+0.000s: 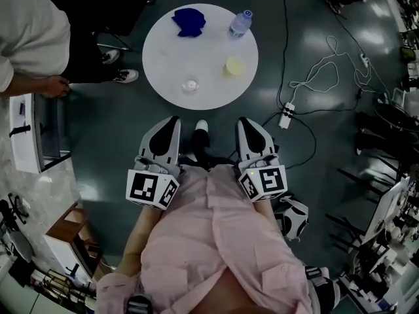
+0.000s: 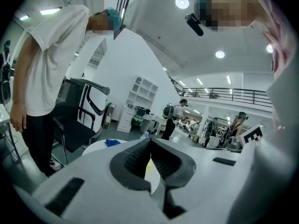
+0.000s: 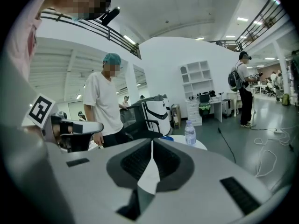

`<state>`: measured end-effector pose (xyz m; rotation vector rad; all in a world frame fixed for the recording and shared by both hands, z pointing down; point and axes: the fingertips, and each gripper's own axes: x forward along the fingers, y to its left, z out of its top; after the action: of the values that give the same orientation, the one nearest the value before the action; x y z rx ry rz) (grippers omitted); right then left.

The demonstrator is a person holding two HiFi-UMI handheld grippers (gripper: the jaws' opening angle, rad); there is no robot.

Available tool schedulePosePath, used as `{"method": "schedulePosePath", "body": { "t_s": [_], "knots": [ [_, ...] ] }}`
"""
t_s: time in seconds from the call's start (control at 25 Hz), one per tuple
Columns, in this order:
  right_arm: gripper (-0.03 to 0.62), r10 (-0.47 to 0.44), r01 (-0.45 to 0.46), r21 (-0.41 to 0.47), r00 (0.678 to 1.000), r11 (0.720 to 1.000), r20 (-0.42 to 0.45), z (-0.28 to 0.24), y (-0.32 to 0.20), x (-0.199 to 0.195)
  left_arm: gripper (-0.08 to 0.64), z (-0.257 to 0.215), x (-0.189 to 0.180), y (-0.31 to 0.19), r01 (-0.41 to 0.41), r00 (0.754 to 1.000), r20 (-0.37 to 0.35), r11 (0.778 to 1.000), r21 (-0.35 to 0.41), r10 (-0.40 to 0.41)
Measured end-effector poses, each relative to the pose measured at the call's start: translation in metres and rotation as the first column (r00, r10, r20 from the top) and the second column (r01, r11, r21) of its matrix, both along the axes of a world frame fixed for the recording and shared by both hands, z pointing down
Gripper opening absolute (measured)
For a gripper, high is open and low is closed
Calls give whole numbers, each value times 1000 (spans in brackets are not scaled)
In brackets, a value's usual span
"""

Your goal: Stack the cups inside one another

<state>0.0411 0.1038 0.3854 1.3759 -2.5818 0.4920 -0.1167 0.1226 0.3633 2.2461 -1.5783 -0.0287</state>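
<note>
On the far left a person (image 1: 26, 38) in a white top stands near the round table (image 1: 163, 51). My left tongs (image 1: 169, 126) are pressed together with nothing in them. They hang just short of the table's near edge, not over it. On the table the clear cup (image 1: 190, 85) sits near the front, and the yellow cup (image 1: 234, 66) sits to its right, apart from it. Behind them are a blue cloth (image 1: 189, 21) and a bottle (image 1: 240, 23). My right tongs (image 1: 246, 126) are pressed together too, and empty. So I think the job has not begun: no cup is picked up, and no cup is inside the other. I have to reach in, grab one cup, and drop it into the other one.
</note>
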Motion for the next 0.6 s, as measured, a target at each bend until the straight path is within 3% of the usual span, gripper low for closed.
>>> {"method": "schedulePosePath", "body": {
  "t_s": [0.6],
  "knots": [
    [32,-34,34,10,999,999,21,3,-47,32,18,-3,14,-49,84,996,28,996,15,-84]
  ]
}}
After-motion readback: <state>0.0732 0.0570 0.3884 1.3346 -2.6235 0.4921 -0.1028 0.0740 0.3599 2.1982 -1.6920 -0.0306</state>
